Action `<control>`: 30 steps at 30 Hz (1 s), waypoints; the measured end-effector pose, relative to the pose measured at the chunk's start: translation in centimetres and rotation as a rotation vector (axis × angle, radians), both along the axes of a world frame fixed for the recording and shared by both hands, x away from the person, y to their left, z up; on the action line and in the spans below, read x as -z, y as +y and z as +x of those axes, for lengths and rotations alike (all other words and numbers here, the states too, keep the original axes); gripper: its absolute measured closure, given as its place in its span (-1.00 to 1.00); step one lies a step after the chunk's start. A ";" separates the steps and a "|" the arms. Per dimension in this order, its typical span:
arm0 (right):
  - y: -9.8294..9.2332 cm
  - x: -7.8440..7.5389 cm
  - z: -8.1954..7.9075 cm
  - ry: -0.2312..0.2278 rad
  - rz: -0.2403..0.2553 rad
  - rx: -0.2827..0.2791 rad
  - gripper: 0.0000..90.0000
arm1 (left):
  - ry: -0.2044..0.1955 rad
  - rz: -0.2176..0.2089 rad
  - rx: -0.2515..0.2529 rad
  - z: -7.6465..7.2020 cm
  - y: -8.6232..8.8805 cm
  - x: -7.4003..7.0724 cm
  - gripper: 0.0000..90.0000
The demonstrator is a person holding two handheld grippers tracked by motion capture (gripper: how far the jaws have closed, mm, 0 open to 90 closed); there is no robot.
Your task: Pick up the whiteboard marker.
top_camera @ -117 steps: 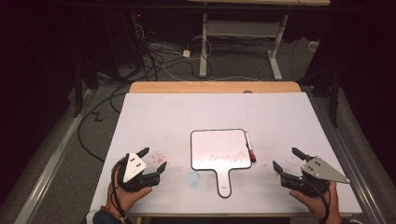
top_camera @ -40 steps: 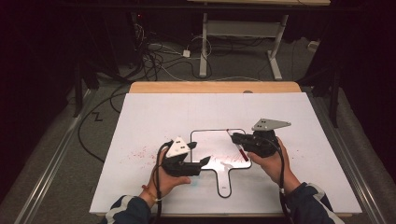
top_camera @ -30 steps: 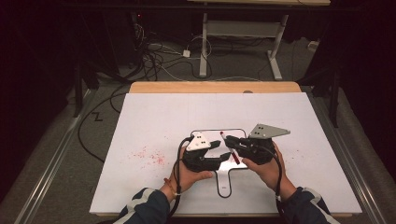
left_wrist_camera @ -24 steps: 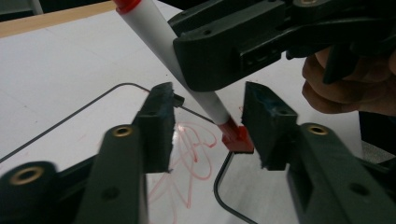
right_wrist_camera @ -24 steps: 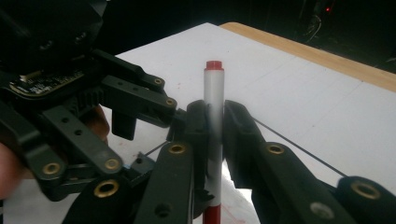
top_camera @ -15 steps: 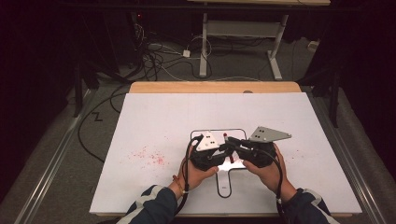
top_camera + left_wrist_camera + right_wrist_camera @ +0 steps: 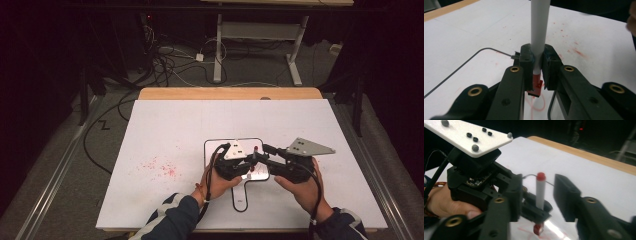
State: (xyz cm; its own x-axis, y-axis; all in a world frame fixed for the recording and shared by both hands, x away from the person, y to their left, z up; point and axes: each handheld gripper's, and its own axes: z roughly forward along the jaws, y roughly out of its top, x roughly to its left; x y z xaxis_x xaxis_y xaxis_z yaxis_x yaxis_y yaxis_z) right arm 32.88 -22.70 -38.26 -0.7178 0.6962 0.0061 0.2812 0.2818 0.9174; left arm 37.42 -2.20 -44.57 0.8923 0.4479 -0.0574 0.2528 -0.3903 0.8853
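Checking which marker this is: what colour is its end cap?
Red, on the marker's top end; the right gripper view shows it best.

A big white table top [image 7: 200, 120] lies under the left gripper [image 7: 251, 157] and spreads out on all sides of it. Well to the left of that gripper, some small red dots [image 7: 160, 166] are on the white top. Far past the gripper, a wooden strip [image 7: 200, 93] runs along the table's far edge. Beyond that, on the grey floor [image 7: 310, 65], there is a tangle of cables [image 7: 165, 60] with a small white plug box [image 7: 199, 57] beside it. The white legs of a desk [image 7: 218, 50] stand there too. Far off to the left, a metal rail [image 7: 55, 175] runs along the floor, and a black cable [image 7: 92, 135] lies between it and the table.
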 end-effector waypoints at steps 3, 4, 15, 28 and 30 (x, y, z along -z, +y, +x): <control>-2.3 0.0 -0.7 -0.011 0.026 0.001 0.18 | 0.015 -0.004 0.010 0.7 -1.2 0.2 0.74; -3.9 0.2 -1.1 -0.014 0.020 0.024 0.11 | 0.016 0.004 0.016 0.9 -1.7 0.3 0.74; -9.0 2.4 -2.2 0.013 -0.030 0.099 -0.02 | -0.005 0.068 0.066 0.8 -4.4 1.1 0.75; -8.4 2.9 -2.4 0.024 -0.093 0.071 -0.08 | 0.020 0.095 0.084 0.1 0.6 0.9 0.75; -8.3 3.0 -2.4 0.022 -0.099 0.073 -0.09 | 0.015 0.099 0.080 -0.2 1.9 1.0 0.75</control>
State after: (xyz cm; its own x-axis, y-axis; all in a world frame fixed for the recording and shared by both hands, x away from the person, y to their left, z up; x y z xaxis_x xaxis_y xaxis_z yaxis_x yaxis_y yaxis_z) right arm 30.49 -30.97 -41.24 -0.6657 0.7445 -0.0506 0.3237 0.3492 0.8794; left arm 37.25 -0.34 -45.53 0.9248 0.3792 -0.0300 0.2301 -0.4949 0.8380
